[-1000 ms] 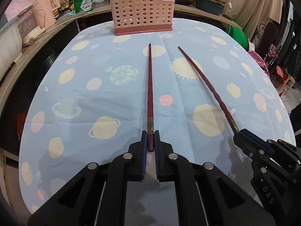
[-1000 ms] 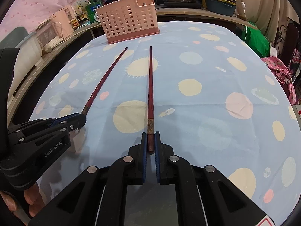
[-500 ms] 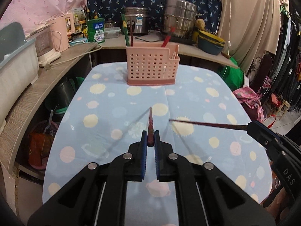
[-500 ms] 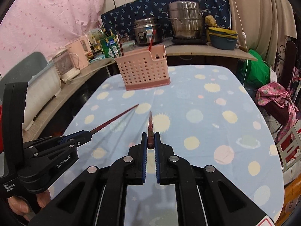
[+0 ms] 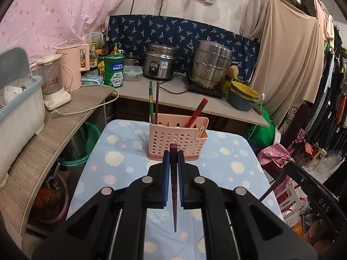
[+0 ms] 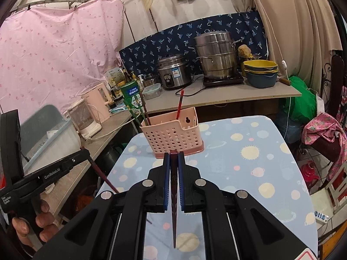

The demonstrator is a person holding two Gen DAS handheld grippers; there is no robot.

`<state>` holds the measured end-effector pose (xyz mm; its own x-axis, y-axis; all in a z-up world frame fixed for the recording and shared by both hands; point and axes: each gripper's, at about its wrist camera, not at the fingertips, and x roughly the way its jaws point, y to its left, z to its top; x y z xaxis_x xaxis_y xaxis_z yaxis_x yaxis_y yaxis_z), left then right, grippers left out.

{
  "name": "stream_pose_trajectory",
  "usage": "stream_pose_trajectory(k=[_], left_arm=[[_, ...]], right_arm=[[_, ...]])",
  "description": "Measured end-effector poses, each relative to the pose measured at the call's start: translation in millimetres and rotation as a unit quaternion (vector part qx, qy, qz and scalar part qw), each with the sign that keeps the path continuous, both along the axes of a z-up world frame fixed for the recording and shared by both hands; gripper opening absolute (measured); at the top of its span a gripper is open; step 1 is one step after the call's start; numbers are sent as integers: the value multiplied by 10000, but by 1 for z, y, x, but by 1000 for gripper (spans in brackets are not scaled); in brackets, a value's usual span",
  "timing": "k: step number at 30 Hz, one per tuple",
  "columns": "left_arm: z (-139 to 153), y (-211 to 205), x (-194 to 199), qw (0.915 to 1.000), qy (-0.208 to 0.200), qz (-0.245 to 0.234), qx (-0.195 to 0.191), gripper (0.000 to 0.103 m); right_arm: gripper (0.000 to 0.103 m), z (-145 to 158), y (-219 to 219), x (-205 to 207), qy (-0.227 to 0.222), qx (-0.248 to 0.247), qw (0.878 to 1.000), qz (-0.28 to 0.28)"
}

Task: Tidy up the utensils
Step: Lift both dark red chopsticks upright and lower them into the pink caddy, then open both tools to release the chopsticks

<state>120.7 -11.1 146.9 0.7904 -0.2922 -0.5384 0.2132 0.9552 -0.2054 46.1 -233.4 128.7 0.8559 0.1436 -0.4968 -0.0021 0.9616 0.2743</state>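
Note:
My left gripper (image 5: 173,153) is shut on a dark red chopstick (image 5: 174,195), held high above the table with its thin tip pointing down. My right gripper (image 6: 173,157) is shut on a second dark red chopstick (image 6: 174,205), held the same way. A pink perforated utensil basket (image 5: 176,139) stands at the far end of the table with several chopsticks upright in it; it also shows in the right wrist view (image 6: 172,135). Both grippers hang short of the basket. The left gripper also shows in the right wrist view (image 6: 83,151), the right gripper's body in the left wrist view (image 5: 314,190).
The table wears a light blue planet-print cloth (image 5: 227,160). A counter behind holds a rice cooker (image 5: 159,64), a steel steamer pot (image 5: 211,65) and stacked bowls (image 5: 244,98). A side shelf at left holds a pink kettle (image 5: 74,66) and a dish rack (image 5: 17,99).
Both grippers have lifted their chopsticks off the table and tipped them from lying flat to hanging tip-down, rising and moving toward the basket.

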Motion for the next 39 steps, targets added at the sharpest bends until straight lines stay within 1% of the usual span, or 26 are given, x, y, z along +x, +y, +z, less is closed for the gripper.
stream_pose_trajectory(k=[6,10,12,15,18,21,25,30,39], left_arm=[[44,-1,36,9989,-398,36,-224,7],[78,-2,66,9967,-741,65,-332,7],[90,-5,83,9957,-846,93,-359,7],[106,-9,105,9934,-1082,200,-325,7],[113,-12,124,9916,-1234,259,-297,7],[114,-15,144,9910,-1282,323,-202,7],[105,-20,163,9912,-1259,404,1,7],[84,-18,182,9931,-1105,393,16,7],[48,-20,204,9958,-825,384,70,7]], right_arm=[[7,29,-16,35,-309,279,9991,-63],[7,55,-27,66,-601,477,9969,-151],[7,70,-30,84,-770,529,9954,-205],[7,91,-32,113,-1001,516,9933,-251],[7,105,-34,141,-1181,511,9911,-341],[7,114,-34,168,-1314,522,9891,-410],[7,112,-31,199,-1348,520,9885,-439],[7,90,-22,236,-1099,477,9922,-349],[7,44,-11,265,-727,473,9959,-253]])
